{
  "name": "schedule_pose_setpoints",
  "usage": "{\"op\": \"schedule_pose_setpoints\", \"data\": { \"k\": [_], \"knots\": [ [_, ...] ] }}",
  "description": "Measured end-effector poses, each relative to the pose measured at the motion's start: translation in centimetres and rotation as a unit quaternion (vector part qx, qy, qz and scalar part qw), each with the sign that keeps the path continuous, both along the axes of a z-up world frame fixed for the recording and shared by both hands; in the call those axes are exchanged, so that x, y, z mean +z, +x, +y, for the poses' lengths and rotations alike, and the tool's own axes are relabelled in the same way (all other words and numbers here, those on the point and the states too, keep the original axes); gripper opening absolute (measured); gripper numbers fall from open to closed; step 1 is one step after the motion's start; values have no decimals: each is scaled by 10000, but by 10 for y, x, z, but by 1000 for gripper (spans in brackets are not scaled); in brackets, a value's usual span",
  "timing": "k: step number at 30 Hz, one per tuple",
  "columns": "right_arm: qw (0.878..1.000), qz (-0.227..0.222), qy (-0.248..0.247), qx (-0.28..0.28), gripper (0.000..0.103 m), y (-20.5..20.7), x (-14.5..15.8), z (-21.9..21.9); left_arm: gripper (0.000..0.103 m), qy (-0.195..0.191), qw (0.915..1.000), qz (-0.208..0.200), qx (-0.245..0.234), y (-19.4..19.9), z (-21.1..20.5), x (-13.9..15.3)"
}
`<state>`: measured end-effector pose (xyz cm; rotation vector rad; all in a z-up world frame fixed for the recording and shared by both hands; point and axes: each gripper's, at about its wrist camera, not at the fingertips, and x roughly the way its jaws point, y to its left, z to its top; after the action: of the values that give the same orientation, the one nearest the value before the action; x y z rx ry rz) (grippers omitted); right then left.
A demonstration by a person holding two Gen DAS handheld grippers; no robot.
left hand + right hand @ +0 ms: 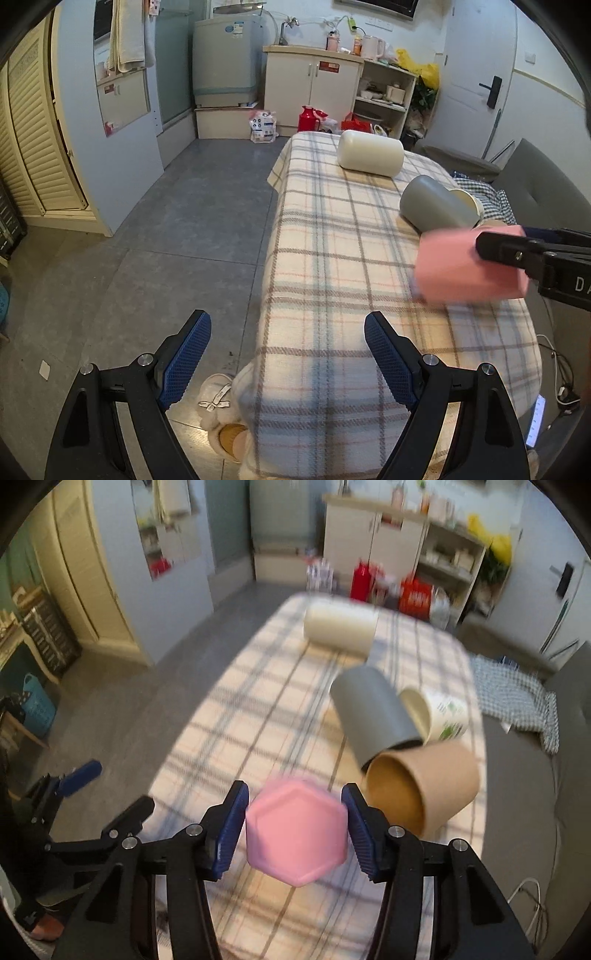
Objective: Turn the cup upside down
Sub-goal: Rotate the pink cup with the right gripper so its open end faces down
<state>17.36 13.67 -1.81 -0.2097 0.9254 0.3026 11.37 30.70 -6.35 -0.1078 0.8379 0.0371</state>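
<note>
right gripper (295, 830): nearest the lens, blue pads clamped on the sides of the pink cup (296, 832), closed base facing the camera
pink cup: held above the plaid cloth (229, 716), blurred in both views
brown cup (424, 786): on its side just ahead and right of the right gripper, mouth toward the camera
grey cup (373, 712): lying ahead, touching the brown cup
printed cup (439, 716): lying right of the grey cup
cream cup (340, 629): lying farthest ahead
left gripper (288, 354): spread wide, holding nothing, at the cloth's near edge
</note>
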Motion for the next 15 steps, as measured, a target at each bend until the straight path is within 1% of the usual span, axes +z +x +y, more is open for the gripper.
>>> {"op": "schedule_pose_setpoints", "data": {
  "k": [3,4,8,15],
  "knots": [
    [9996,-267,19,-103,52,3,-3,-5,88,21,10000,36,36,3,-1,-2],
    [9995,-280,25,-159,52,5,-4,-7,88,26,10000,47,42,3,-1,-3],
    [9993,-182,172,-281,52,15,-7,-13,88,65,9999,152,49,10,-5,-10],
    [9996,-120,151,-225,52,29,-20,-8,88,104,9995,290,45,16,-8,-20]
  ]
}}
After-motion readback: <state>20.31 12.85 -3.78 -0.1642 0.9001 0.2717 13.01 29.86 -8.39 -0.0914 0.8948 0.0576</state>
